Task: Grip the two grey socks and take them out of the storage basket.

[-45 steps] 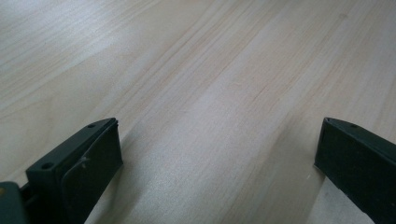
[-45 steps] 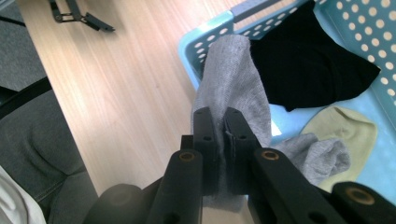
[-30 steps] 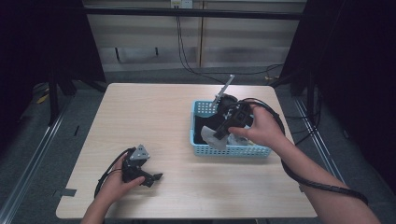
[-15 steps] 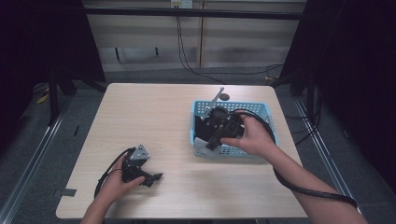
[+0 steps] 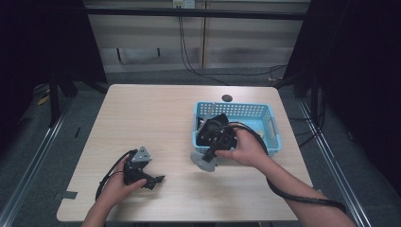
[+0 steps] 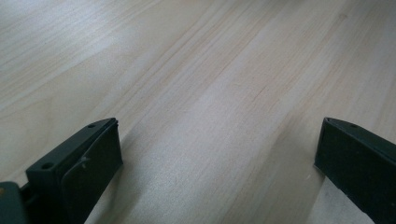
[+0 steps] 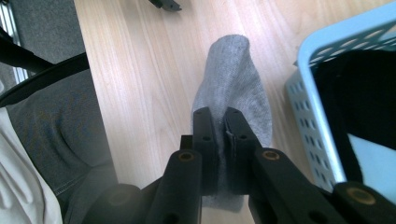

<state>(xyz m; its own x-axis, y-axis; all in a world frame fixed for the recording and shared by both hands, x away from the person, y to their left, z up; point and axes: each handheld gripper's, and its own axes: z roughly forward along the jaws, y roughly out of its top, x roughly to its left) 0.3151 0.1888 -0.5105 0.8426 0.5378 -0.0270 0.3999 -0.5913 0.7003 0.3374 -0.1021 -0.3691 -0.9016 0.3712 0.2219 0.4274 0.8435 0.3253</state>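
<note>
My right gripper (image 7: 220,116) is shut on a grey sock (image 7: 233,79), which hangs from its jaws above the wooden table. From above, the sock (image 5: 203,161) dangles just outside the near-left corner of the blue basket (image 5: 274,127), under my right gripper (image 5: 213,153). Dark clothing (image 7: 359,93) lies inside the basket (image 7: 303,93). My left gripper (image 5: 153,180) rests low on the table near the front left, and its jaws stand wide apart over bare wood, with nothing between its fingers (image 6: 88,158).
A small dark round mark (image 5: 227,98) sits on the table behind the basket. Cables trail from both grippers toward the front edge. Dark curtains and metal floor rails flank the table on both sides.
My right gripper has lifted the grey sock out of the basket and carried it left and toward the front, past the basket's rim. The left gripper has stayed put.
</note>
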